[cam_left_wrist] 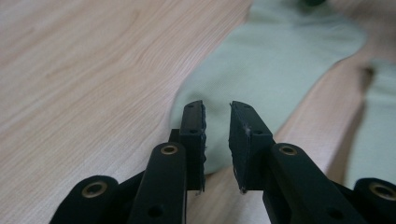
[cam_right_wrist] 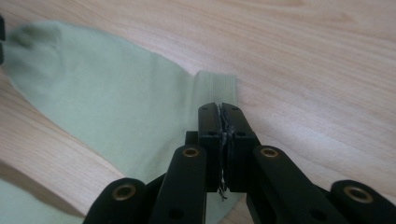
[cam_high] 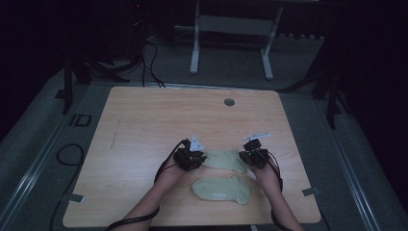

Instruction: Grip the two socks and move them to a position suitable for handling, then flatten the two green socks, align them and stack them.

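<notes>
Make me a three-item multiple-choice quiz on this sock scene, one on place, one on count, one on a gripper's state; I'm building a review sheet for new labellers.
1. Where does the far sock lie?
A. Between the two grippers
B. By the table's round grommet
C. On the floor

2. How many socks are on the table?
A. One
B. Two
C. Four

3. How do the left gripper's jaws stand?
A. Pressed flat together
B. Apart, over the sock's edge
C. Clamped on a cable

Answers:
1. A, since the high view shows the left gripper at one end of it and the right gripper at the other.
2. B, since the near sock lies just in front of the far one.
3. B, since the left gripper view shows a clear gap between the pads with the sock's edge beneath.
</notes>
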Demonstrator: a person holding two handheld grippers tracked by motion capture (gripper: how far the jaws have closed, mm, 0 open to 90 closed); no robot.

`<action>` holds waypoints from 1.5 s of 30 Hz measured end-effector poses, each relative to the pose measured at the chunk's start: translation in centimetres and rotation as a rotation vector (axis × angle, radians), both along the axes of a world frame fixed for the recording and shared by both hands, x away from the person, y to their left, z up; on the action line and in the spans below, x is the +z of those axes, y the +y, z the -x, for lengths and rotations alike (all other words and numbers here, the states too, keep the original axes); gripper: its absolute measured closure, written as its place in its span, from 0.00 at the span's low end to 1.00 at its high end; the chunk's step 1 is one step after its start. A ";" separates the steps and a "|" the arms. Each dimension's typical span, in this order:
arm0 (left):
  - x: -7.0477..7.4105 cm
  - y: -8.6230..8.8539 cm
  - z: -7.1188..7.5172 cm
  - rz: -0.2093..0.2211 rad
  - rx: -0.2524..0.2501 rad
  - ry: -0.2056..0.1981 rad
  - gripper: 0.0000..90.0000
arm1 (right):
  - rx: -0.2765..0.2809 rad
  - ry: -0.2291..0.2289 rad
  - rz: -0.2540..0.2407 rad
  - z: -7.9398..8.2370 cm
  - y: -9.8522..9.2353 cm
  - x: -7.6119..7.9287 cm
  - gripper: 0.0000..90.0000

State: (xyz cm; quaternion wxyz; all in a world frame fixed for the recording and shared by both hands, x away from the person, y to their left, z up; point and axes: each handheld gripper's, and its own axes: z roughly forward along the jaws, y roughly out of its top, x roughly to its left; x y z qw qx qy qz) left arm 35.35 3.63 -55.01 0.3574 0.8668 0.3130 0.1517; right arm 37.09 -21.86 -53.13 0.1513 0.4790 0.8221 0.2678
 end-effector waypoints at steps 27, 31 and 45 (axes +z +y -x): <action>-1.0 0.2 0.2 0.023 0.054 0.064 0.68 | 0.044 0.023 0.022 -1.2 0.7 -1.1 0.76; -0.3 0.1 0.3 0.026 0.076 0.050 0.59 | 0.086 0.001 0.035 -0.9 1.0 -0.2 0.63; 3.0 2.3 3.9 0.053 0.049 0.080 0.44 | 0.133 0.011 -0.025 1.3 0.9 1.4 0.46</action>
